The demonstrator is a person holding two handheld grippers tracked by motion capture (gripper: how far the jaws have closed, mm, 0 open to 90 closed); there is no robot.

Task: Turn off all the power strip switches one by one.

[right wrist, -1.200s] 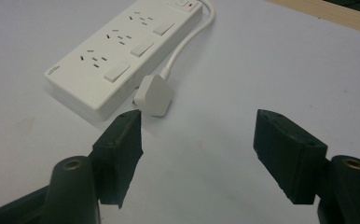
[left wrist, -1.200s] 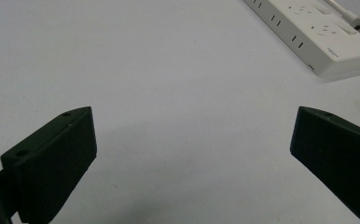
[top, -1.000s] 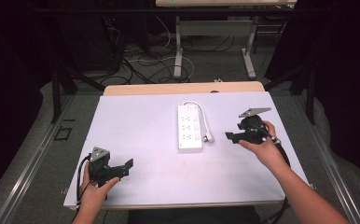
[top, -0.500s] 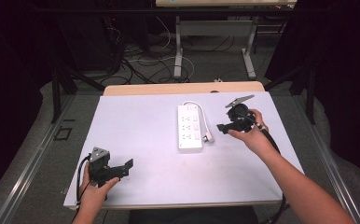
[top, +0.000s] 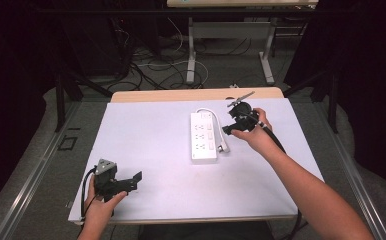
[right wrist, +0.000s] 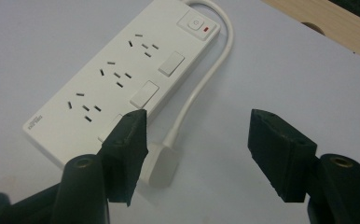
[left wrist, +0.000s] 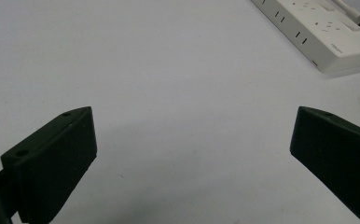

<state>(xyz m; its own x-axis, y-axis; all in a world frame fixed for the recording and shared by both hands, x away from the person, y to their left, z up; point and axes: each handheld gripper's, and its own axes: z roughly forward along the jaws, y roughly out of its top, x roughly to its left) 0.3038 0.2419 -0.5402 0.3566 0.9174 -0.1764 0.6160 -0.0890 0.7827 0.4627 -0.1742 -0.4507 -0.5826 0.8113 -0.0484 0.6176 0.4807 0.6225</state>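
Movement: right gripper (top: pixel 231 126) has travelled from the right side of the table toward the far centre over the last second, closing on the power strip (top: pixel 203 137); left gripper (top: pixel 126 184) has kept its place at the near left corner.
Power strip: white, lying flat on the white table (top: pixel 146 130), slightly right of centre, long axis running near to far; three socket groups, each with a rocker switch (right wrist: pixel 144 93) beside it, and a master button with a red mark (right wrist: pixel 196 24) at the far end.
Cable: white cable (right wrist: pixel 201 79) leaves the far end of the strip, curves round and runs back alongside it.
Plug: white plug (right wrist: pixel 163 164) lies on the table at the cable's end, just beside the near half of the strip.
Right gripper: held above the table just to the right of the strip; jaws apart, nothing between them; in the right gripper view the plug and cable sit below the gap, near the left-hand jaw.
Left gripper: low over the table, well apart from the strip; jaws wide apart, bare table surface between them; strip's end visible (left wrist: pixel 327 32) far off.
Surroundings: wooden strip (top: pixel 196 94) along the table's far edge; floor cables (top: pixel 151 65) beyond.
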